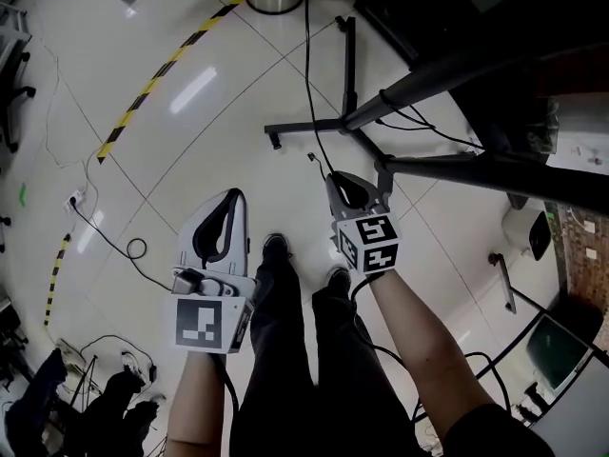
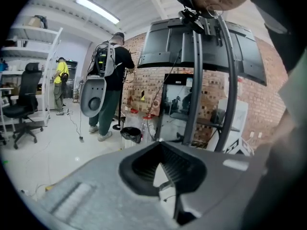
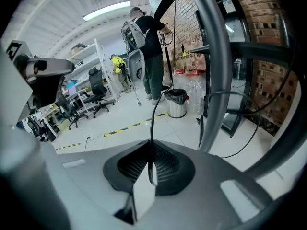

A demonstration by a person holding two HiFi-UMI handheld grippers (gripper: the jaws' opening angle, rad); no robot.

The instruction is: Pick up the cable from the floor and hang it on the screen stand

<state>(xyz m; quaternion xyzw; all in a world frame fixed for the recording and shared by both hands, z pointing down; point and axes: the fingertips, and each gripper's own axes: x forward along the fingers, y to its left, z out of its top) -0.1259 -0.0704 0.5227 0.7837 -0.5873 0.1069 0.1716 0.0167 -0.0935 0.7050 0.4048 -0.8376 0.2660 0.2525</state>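
Right gripper (image 3: 150, 145) pinches cable (image 3: 153, 118); left gripper (image 2: 159, 143) closed, empty

The cable (image 3: 152, 133) is thin and black. It is pinched between the jaws of the right claw (image 3: 149, 169) and rises from there in a long, slightly bowed line; in the head view it runs on across the pale floor (image 1: 190, 160) past the stand's base. The screen stand (image 1: 304, 125) is black tube: a flat base of crossed legs rests on the floor, and slanting uprights climb from it. In the left gripper view two of its curved tubes (image 2: 192, 95) carry a dark screen (image 2: 158, 44) overhead.
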